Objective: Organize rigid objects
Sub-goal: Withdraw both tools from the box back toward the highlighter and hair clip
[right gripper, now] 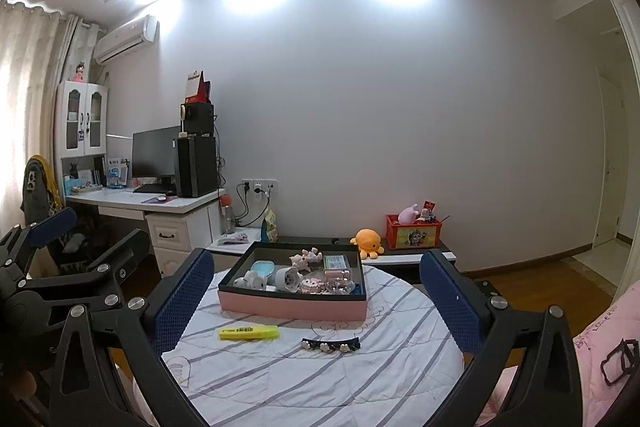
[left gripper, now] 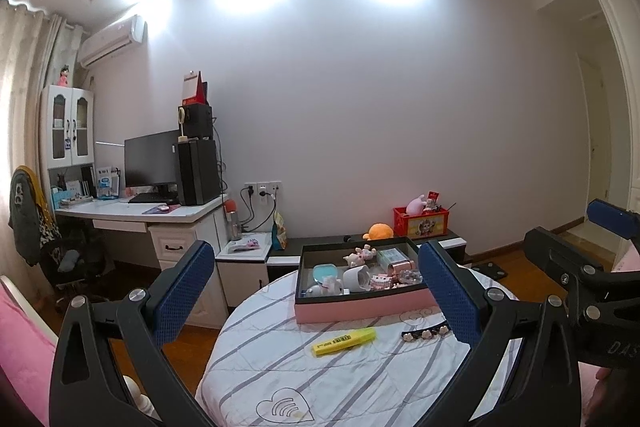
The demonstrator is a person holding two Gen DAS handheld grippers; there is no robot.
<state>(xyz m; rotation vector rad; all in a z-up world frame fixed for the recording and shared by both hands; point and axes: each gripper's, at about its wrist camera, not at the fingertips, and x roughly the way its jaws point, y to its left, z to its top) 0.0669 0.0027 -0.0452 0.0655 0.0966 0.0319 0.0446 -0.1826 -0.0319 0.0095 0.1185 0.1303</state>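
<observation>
A pink box (left gripper: 360, 307) with a dark inside stands at the far side of a round table covered with a striped cloth (left gripper: 320, 379); it also shows in the right wrist view (right gripper: 292, 305). It holds several small items: figurines, a white cup, a teal case. A yellow highlighter (left gripper: 344, 341) (right gripper: 248, 332) and a black hair clip with flowers (left gripper: 425, 333) (right gripper: 331, 345) lie on the cloth in front of the box. My left gripper (left gripper: 316, 291) is open and empty above the table. My right gripper (right gripper: 316, 291) is open and empty too.
A low dark bench behind the table carries an orange plush (right gripper: 369, 242) and a red toy crate (right gripper: 414, 231). A white desk with monitor and speakers (left gripper: 160, 203) stands at the left. Pink bedding (right gripper: 600, 347) lies at the right.
</observation>
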